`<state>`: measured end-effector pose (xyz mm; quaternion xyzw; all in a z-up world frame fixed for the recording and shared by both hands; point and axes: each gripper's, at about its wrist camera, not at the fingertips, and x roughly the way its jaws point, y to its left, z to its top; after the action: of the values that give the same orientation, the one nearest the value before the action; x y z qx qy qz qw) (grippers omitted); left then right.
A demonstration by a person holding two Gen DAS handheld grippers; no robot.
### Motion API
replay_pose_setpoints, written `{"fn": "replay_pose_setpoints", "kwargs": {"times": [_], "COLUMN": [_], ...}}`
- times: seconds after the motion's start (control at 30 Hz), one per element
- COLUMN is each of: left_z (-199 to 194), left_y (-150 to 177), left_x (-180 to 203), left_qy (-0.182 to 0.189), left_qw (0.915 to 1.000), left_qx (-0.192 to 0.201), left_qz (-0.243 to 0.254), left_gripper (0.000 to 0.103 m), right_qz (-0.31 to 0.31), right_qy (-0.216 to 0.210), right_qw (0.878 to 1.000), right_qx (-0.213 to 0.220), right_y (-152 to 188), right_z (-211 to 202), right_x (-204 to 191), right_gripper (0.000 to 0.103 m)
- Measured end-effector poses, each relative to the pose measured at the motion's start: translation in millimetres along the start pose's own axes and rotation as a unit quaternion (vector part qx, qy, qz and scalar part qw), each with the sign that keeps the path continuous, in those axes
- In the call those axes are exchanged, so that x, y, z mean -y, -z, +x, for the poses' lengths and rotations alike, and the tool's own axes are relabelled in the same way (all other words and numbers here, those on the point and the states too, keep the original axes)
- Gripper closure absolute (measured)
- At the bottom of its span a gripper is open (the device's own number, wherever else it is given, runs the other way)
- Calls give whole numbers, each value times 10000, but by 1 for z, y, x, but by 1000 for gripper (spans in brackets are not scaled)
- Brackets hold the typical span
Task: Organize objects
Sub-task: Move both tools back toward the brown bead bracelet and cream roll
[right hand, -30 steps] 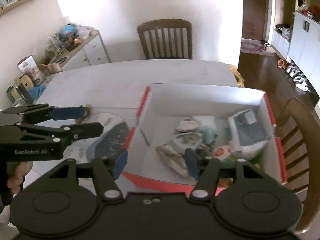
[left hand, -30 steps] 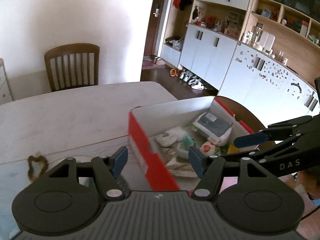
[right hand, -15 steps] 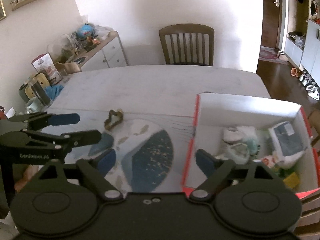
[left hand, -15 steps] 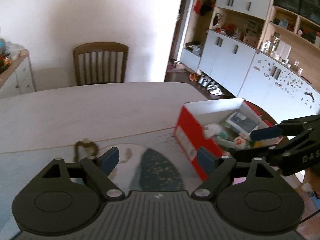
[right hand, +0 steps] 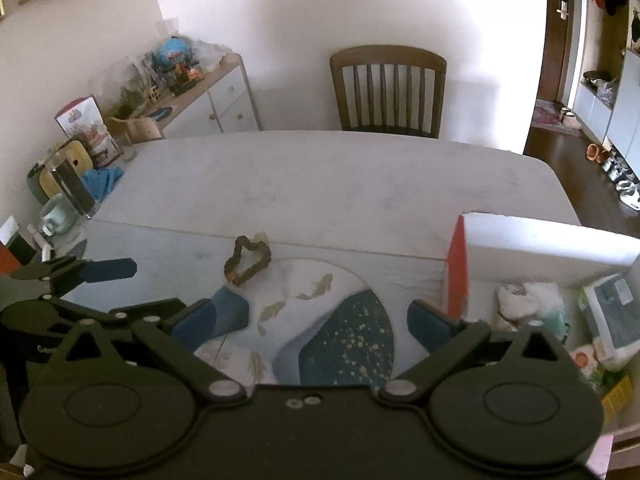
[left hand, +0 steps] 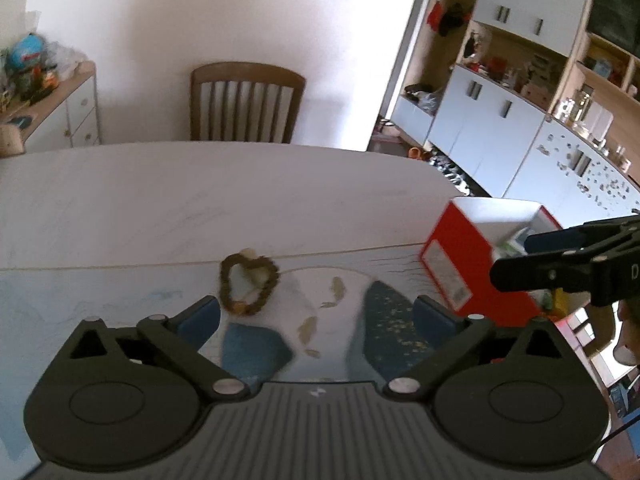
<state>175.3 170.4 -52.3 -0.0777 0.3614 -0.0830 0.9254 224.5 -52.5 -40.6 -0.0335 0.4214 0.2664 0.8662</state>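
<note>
A brown beaded bracelet (left hand: pixel 249 289) lies on the patterned table mat (left hand: pixel 340 320), just ahead of my left gripper (left hand: pixel 318 316), which is open and empty. The bracelet also shows in the right wrist view (right hand: pixel 247 260), ahead and left of my right gripper (right hand: pixel 320 318), open and empty too. A red and white cardboard box (right hand: pixel 540 248) stands at the right with several small items inside, including a white packet (right hand: pixel 612 316). The box also shows in the left wrist view (left hand: pixel 460 256). Each gripper appears in the other's view, the left one (right hand: pixel 92 284) and the right one (left hand: pixel 560 256).
The white table (right hand: pixel 340 176) stretches ahead to a wooden chair (right hand: pixel 388 88). A mug (right hand: pixel 56 216) and a glass jar (right hand: pixel 74 188) stand at the table's left edge. A cluttered sideboard (right hand: pixel 192 96) is at the far left. White cabinets (left hand: pixel 500 128) line the right.
Both grippers have swung left, away from the box and toward the mat. The bracelet has moved toward the middle of both views and the box has slid to the right edge.
</note>
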Motion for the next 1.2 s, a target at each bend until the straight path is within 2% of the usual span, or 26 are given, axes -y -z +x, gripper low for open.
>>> {"fn": "replay_pose_setpoints", "kwargs": {"times": [0.3,0.6,0.73,0.97,1.2], "left_z": [39,88,109,140,153], "left_y": [2,-6,-11,-10,-8], "left_x": [-38,-71,-84,-91,-94], "left_qy": [-14,-324,-497,-689,-662], "left_qw": [9997,9985,9980,9965,9963], "left_qx": [-228,-429,-392,-404,-419], "left_qz": [-103,-42,-24,247,363], "left_gripper": [0,0,0,0,0], "right_qz": [38,-48,-68,-82,-77], "right_qy": [145,164,176,195,206], "right_qw": [9996,9983,9979,9972,9964], "right_qx": [-259,-558,-623,-710,-821], "right_y": [-19,-40,-49,-61,-71], "right_z": [49,98,118,145,167], "right_x": [-6,-6,-7,-9,-10], "right_gripper": [2,4,4,4,5]}}
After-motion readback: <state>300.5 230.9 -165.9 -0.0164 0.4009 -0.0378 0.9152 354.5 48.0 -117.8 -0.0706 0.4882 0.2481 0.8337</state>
